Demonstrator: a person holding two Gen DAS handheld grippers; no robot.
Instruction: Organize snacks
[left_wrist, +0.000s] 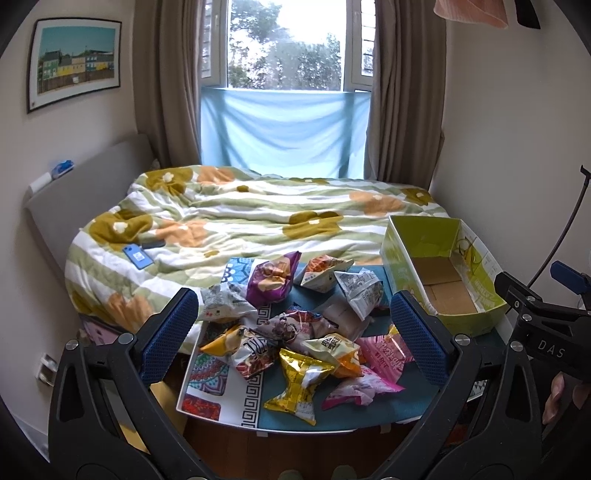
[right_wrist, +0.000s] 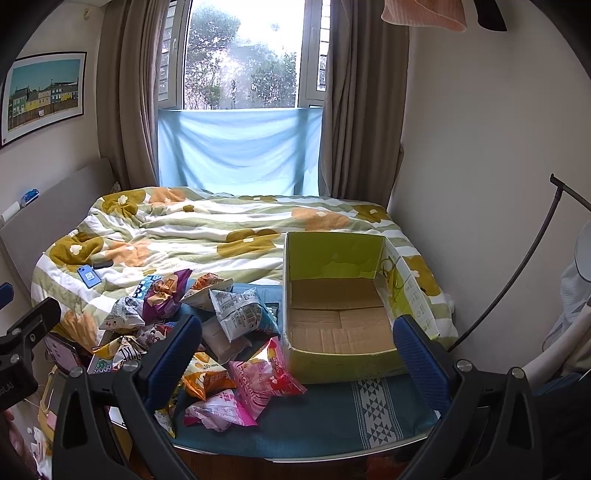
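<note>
Hovering wide apart and empty, the left tool (left_wrist: 291, 332) and right tool (right_wrist: 299, 350) partly hide the snack packets (left_wrist: 295, 332) heaped on the worktop (right_wrist: 314, 417); beyond sits the empty green box (right_wrist: 340, 302), its printing unreadable.

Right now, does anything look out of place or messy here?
Yes. The snack packets lie in a loose, overlapping heap on the table, none inside the empty cardboard box beside them. Both grippers, left and right, are open and hold nothing.
</note>
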